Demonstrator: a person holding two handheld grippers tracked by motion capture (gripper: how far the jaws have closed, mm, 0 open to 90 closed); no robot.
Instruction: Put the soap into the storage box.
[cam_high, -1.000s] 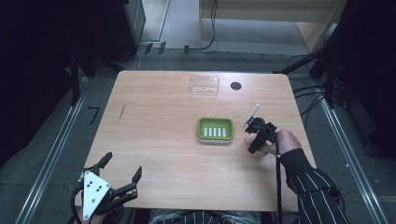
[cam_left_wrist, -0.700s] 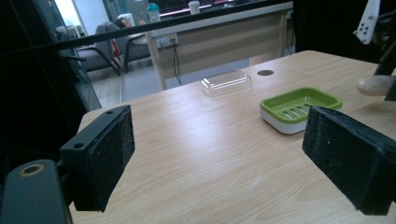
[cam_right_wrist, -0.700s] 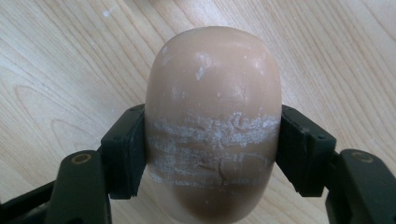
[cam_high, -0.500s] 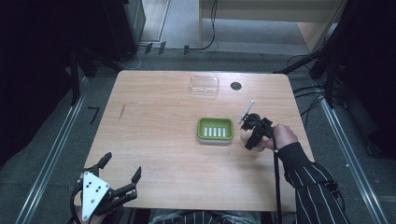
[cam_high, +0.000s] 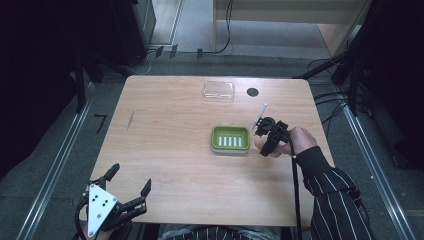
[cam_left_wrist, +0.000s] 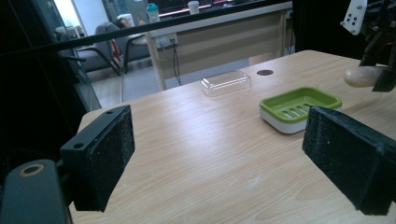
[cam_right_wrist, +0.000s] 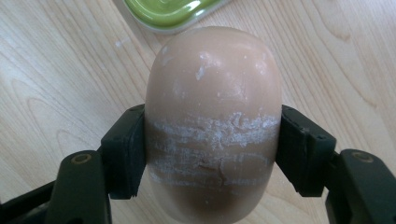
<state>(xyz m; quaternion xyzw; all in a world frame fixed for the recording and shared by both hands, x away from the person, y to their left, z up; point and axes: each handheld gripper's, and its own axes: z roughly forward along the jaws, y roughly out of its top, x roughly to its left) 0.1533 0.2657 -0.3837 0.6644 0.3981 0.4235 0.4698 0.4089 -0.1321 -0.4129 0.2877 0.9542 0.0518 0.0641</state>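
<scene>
A tan oval bar of soap (cam_right_wrist: 212, 121), scuffed white across its middle, sits clamped between the jaws of my right gripper (cam_high: 265, 141). That gripper hovers just right of a green soap dish (cam_high: 230, 139) with a slotted insert near the table's middle; the dish's edge (cam_right_wrist: 173, 14) shows beyond the soap. From the left gripper view the soap (cam_left_wrist: 366, 76) hangs to the right of the dish (cam_left_wrist: 300, 108). My left gripper (cam_high: 131, 192) rests at the table's front left corner, jaws wide apart and nothing between them.
A clear plastic lid (cam_high: 218, 92) lies at the back of the wooden table (cam_high: 165, 145), with a round black cable hole (cam_high: 252, 92) beside it. Dark racks and cables surround the table.
My right gripper has carried the soap slightly forward and left, closer to the dish's right side. The left gripper has stayed put.
</scene>
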